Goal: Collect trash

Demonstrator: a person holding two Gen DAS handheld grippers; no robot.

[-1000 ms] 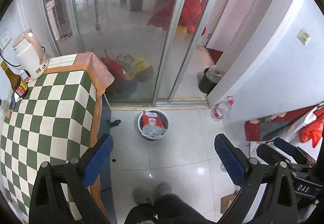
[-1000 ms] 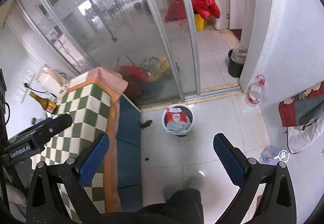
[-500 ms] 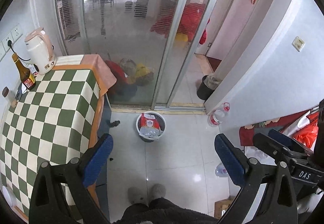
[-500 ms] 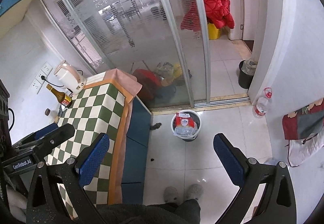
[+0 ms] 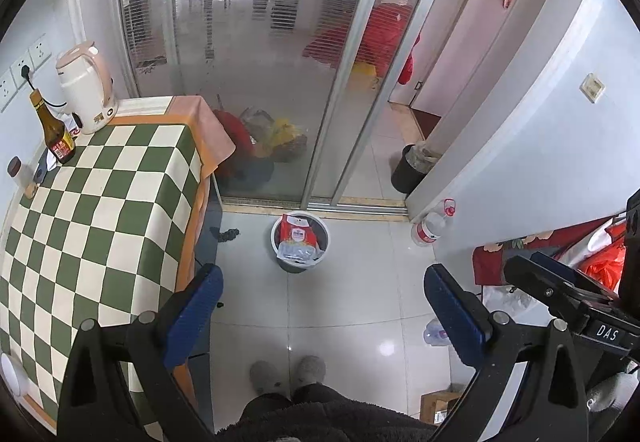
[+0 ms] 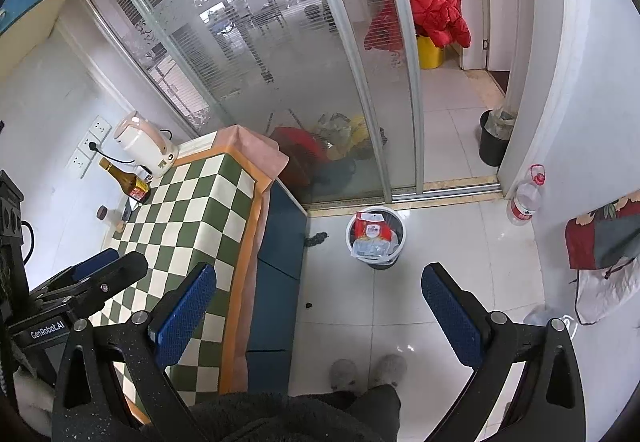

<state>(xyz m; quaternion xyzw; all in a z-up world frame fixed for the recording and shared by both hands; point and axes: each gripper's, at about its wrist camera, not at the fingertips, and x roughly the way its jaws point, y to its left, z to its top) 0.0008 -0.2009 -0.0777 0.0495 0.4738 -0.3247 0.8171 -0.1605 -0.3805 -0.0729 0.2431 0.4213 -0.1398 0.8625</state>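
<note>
A small white waste bin (image 5: 322, 228) stands on the tiled floor by the sliding glass door, also in the right wrist view (image 6: 398, 226). A red and white snack bag (image 5: 297, 240) sticks out of it (image 6: 372, 238). My left gripper (image 5: 322, 306) is open and empty, held high above the floor. My right gripper (image 6: 320, 306) is open and empty too, at about the same height. A crushed clear plastic bottle (image 5: 434, 332) lies on the floor at the right (image 6: 540, 316). A small dark scrap (image 5: 226, 235) lies left of the bin (image 6: 316, 239).
A green-checked table (image 5: 100, 210) at the left holds a kettle (image 5: 86, 88), a brown bottle (image 5: 54, 132) and small jars. A large water bottle (image 5: 430, 226) stands by the wall. A black bin (image 5: 410, 170) sits past the door. A cardboard box (image 5: 438, 406) lies low right. My slippers (image 5: 288, 372) are below.
Both grippers have risen and pulled back, so the bin looks smaller and farther and more of the table top shows. Both jaws have stayed open.
</note>
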